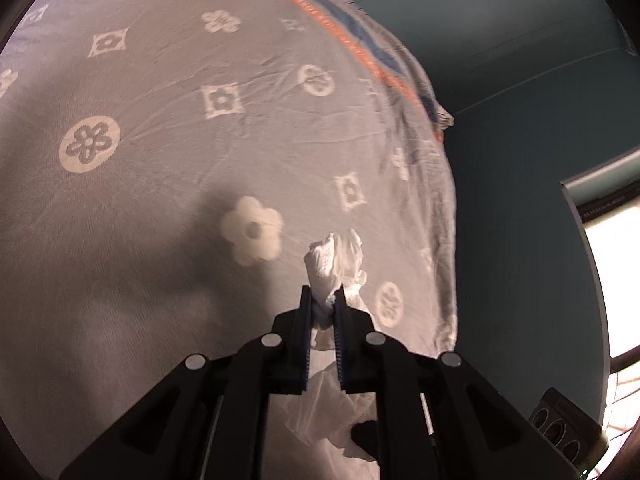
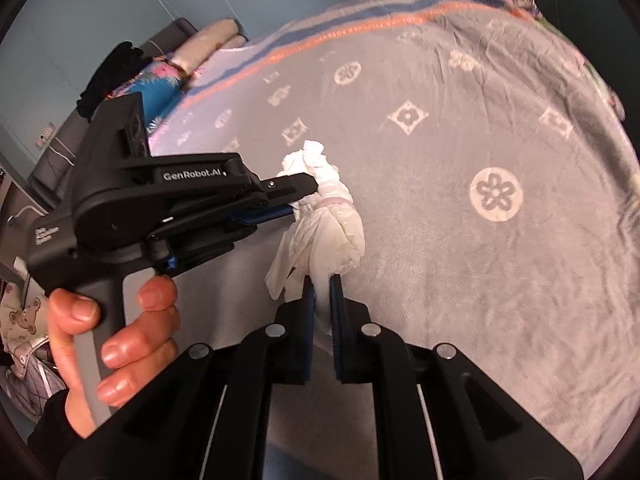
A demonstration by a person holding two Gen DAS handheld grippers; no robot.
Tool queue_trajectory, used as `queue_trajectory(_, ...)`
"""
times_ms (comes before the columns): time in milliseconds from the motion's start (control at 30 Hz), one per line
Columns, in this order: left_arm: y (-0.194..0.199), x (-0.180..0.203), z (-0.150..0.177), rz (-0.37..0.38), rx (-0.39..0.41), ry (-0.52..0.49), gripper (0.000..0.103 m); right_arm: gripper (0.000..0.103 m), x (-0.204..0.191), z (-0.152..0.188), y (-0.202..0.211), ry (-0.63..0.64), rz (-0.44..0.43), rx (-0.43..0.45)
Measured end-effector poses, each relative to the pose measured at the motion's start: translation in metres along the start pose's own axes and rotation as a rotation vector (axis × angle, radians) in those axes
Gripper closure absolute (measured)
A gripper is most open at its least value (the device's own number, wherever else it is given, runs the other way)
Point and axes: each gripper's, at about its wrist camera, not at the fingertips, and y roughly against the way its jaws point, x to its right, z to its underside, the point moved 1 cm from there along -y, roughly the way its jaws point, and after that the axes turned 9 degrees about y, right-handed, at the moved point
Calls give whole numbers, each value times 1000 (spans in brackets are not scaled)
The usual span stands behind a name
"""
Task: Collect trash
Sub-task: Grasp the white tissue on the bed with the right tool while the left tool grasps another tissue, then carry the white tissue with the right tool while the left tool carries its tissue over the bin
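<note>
A crumpled white tissue [image 1: 328, 260] is held above a grey bedspread [image 1: 140, 200] with white flower motifs. My left gripper [image 1: 323, 294] is shut on its upper part, and more tissue hangs below the jaws. In the right wrist view the same tissue [image 2: 328, 216] hangs between both grippers. The left gripper [image 2: 304, 196] pinches it from the left, held by a bare hand [image 2: 120, 336]. My right gripper [image 2: 321, 280] is shut on the tissue's lower end.
The bedspread [image 2: 480, 280] has an orange and blue stripe [image 2: 360, 24] near its far edge. Pillows and folded bedding [image 2: 168, 72] lie at the head, against a teal wall [image 1: 520, 80]. A bright window [image 1: 616, 280] is at the right.
</note>
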Motion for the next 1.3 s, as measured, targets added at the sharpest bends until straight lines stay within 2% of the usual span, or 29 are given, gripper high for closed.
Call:
queue_trajectory(300, 45, 48, 48, 67, 28, -109, 94, 96, 0, 24, 81, 41, 18, 40)
queue_trajectory(567, 84, 85, 122, 116, 64, -204, 94, 96, 15, 69, 173, 9, 19, 101)
queue_trajectory(800, 104, 117, 190, 100, 109, -316, 94, 96, 20, 116, 243, 3, 57, 152)
queue_trajectory(967, 120, 143, 222, 157, 112, -365, 94, 96, 26, 140, 280, -27, 71, 198)
queue_trajectory(1100, 133, 161, 247, 155, 151, -420, 94, 96, 27, 156, 312, -30, 86, 257)
queue_trajectory(1300, 154, 185, 279, 124, 217, -490, 94, 96, 34, 165, 340, -30, 96, 306)
